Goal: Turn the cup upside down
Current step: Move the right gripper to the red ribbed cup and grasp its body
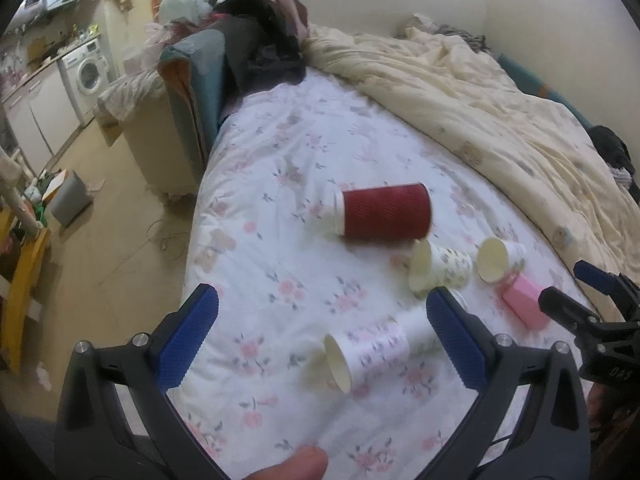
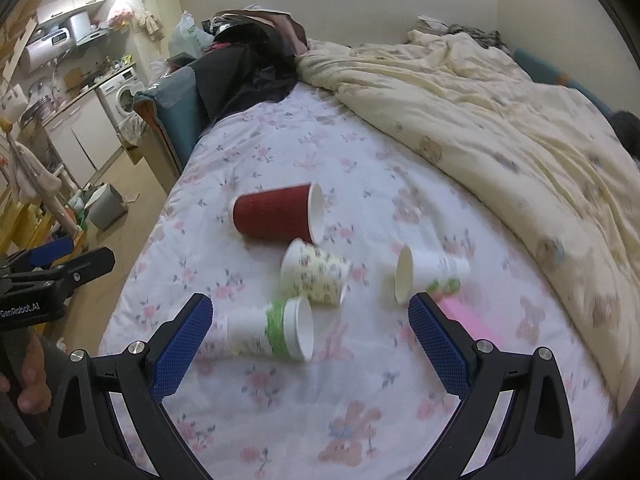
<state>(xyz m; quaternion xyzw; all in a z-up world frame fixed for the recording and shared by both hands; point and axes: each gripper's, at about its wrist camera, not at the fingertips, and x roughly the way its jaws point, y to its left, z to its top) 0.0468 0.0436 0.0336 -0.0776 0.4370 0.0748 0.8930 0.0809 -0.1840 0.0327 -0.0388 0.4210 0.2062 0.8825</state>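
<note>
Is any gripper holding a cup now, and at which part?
No. The left gripper and right gripper are both open; nothing is held.

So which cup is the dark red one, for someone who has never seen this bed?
Start at the bed's floral sheet, left of the cream duvet. Several paper cups lie on their sides in the middle; the red ribbed cup is farthest from the grippers, just beyond the floral-print cup. It is the largest and the only dark, corrugated one.
</note>
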